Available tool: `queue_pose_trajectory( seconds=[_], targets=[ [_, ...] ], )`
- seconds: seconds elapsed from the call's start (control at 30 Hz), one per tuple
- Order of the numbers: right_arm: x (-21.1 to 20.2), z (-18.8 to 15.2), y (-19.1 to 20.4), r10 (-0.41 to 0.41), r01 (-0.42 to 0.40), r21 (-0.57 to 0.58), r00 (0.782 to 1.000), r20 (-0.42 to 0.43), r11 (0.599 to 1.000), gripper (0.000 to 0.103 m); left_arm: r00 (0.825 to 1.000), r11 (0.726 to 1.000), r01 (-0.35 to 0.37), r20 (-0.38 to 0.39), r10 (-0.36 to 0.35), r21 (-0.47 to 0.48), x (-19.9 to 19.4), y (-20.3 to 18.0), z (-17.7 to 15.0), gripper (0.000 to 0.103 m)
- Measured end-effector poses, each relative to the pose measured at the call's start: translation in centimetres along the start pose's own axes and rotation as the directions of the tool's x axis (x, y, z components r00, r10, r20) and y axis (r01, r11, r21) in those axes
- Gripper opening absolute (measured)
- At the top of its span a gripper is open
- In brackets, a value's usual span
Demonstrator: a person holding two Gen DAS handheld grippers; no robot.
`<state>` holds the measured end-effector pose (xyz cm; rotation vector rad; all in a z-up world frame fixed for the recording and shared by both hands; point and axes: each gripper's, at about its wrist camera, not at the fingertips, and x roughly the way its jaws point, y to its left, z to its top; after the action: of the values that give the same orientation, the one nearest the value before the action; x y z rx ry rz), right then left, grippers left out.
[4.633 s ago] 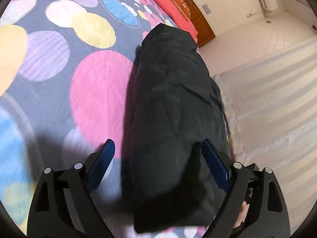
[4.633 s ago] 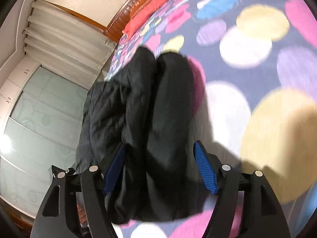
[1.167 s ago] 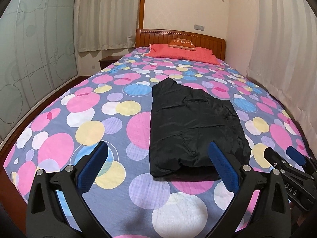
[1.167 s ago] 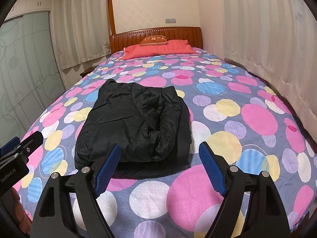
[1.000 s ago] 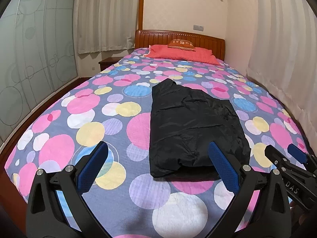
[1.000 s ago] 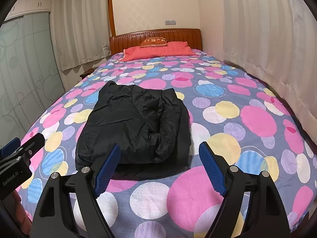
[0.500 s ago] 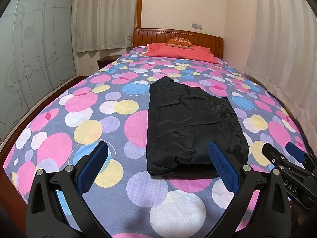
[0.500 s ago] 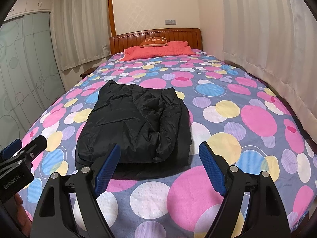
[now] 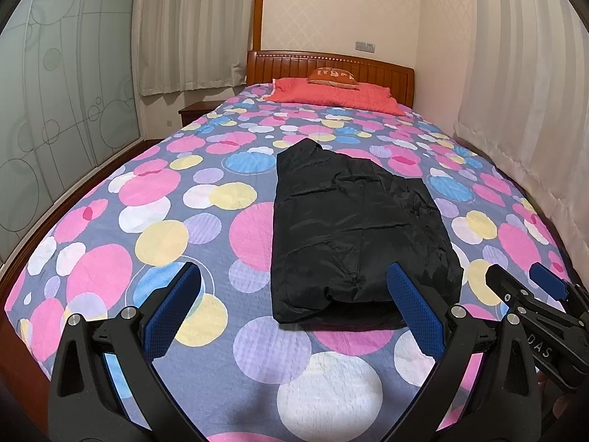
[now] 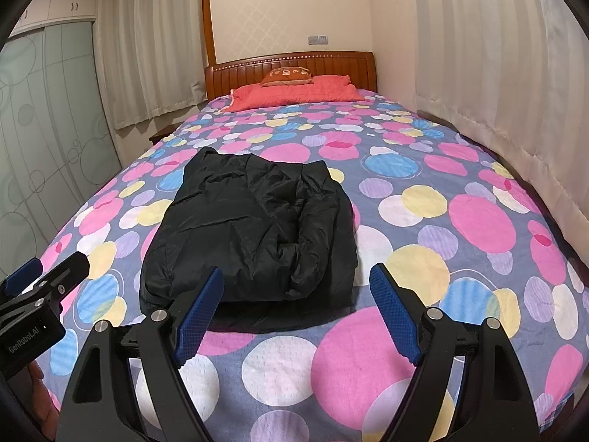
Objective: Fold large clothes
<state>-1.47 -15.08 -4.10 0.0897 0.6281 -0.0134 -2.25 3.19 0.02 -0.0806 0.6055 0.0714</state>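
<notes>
Folded black jacket [image 9: 353, 228] on the bed [image 9: 110, 221].
We hold left gripper [image 9: 294, 309] and right gripper [image 10: 294, 305] spread wide, empty, near the foot edge.

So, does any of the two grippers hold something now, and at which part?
Nothing is held. The left gripper and the right gripper both stand open above the bedspread, apart from the folded black jacket.

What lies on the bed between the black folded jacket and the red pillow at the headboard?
Nothing: between the black jacket and the red pillow only the dotted bedspread shows, bare in both wrist views.
</notes>
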Motion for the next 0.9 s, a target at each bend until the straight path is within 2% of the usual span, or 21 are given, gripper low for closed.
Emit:
queue_pose_trajectory(
  seconds=[0.9],
  targets=[
    [-0.08, -0.04, 0.23, 0.001, -0.001, -0.001, 1.0, 0.001, 1.0, 0.08, 1.0, 1.0, 0.005, -0.006, -0.005, 0.0, 0.31, 0.3, -0.32, 0.101]
  ],
)
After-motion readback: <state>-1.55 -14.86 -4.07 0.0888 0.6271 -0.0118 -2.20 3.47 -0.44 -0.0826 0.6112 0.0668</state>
